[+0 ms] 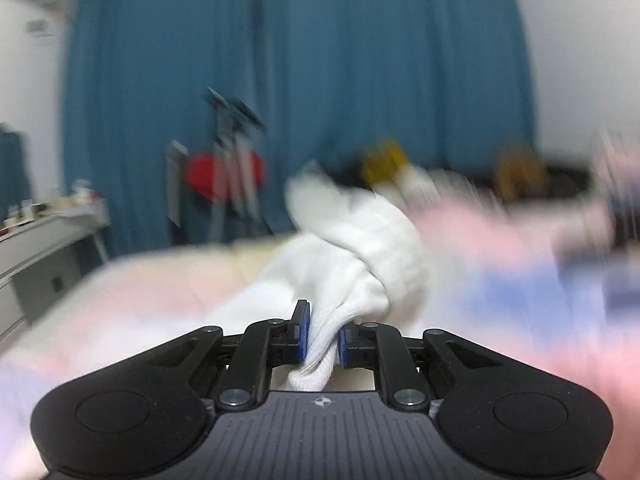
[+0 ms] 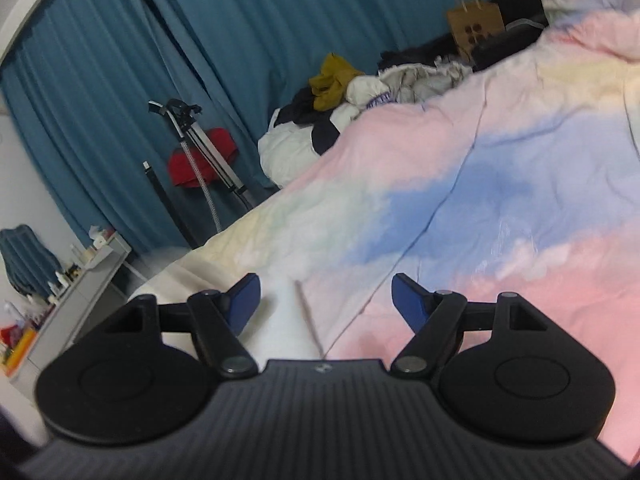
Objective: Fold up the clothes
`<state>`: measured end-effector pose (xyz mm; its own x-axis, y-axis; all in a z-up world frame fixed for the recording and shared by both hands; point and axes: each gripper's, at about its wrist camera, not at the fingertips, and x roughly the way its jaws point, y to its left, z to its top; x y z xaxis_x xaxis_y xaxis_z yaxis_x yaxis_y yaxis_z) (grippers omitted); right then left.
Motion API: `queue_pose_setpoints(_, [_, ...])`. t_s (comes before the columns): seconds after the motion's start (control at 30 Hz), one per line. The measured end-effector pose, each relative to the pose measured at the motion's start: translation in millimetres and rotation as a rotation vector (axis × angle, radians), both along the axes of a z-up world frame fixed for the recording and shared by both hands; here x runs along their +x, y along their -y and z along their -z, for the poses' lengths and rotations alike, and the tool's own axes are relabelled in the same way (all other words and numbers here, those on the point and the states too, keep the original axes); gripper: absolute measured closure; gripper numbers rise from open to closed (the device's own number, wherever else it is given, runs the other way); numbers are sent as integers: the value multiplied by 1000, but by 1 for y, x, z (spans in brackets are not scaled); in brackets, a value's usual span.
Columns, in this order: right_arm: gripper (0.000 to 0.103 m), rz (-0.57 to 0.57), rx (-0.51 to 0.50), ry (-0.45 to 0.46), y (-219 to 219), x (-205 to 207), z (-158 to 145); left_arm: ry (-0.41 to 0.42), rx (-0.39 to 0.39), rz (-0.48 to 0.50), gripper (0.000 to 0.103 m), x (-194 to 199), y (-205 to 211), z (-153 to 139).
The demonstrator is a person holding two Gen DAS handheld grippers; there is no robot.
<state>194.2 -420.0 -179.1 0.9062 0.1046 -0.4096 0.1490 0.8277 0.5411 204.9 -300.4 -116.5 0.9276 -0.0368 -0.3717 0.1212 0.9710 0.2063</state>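
Fabric, white and ribbed: a white garment point(image 1: 360, 248) is pinched betw. the blue pads of the left gripper point(image 1: 323, 338), fingers closed narrow on a bunched fold of it. Beyond the pads the cloth twists into a thick knot-like roll and rises above the bed point(image 1: 120, 292). Left wrist view is motion-blurred, so detail past the roll is hard to read.

Right gripper point(image 2: 325, 300) hovers low over the bed's pastel duvet point(image 2: 500, 200) w/ fingers spread wide, nothing betw. them. A strip of white cloth point(image 2: 288, 320) lies on the bed directly under the gap; cannot tell if it is the same garment.

Relative to the bed: a pile of clothes point(image 2: 340, 104) (white, black, mustard) sits at its far end, w/ a brown paper bag point(image 2: 474, 24) beyond that. Teal curtain point(image 2: 240, 40) hangs behind the bed. Tripod point(image 2: 200, 160) stands off the bed's far-left corner, red item point(image 2: 200, 160) behind its legs. Grey desk point(image 2: 88, 280) w/ small bottles and clutter runs along the wall left of the bed.
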Motion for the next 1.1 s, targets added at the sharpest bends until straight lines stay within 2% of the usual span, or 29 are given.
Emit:
queue_pose_setpoints(0.13, [28,-42,31,-3,-2,6,8,44,110,38,89,4,14,19])
queue_pose_setpoints(0.23, [28,-74,59,-1,-5,10,11,11,124,88,84,6,9,17])
queue_pose_setpoints(0.3, [28,-89,77,-3,-6,13,12,-7,140,110,73,3,-5,13])
queue_pose_setpoints(0.37, [28,-106,91,-3,-7,12,12,-24,156,129,55,0,-21,9])
queue_pose_setpoints(0.43, [28,-121,103,0,-8,12,11,-40,172,148,44,-4,-37,5])
queue_pose_setpoints(0.57, [28,-150,124,4,-9,10,8,-74,215,181,36,-24,-70,1])
queue_pose_setpoints(0.63, [28,-170,136,5,-10,10,6,-84,240,185,35,-32,-81,0])
queue_pose_setpoints(0.87, [28,-237,204,13,-2,15,-2,-98,223,150,35,-48,-117,2])
queue_pose_setpoints(1.1, [28,-262,214,-42,0,49,5,-112,206,116,35,-64,-153,3])
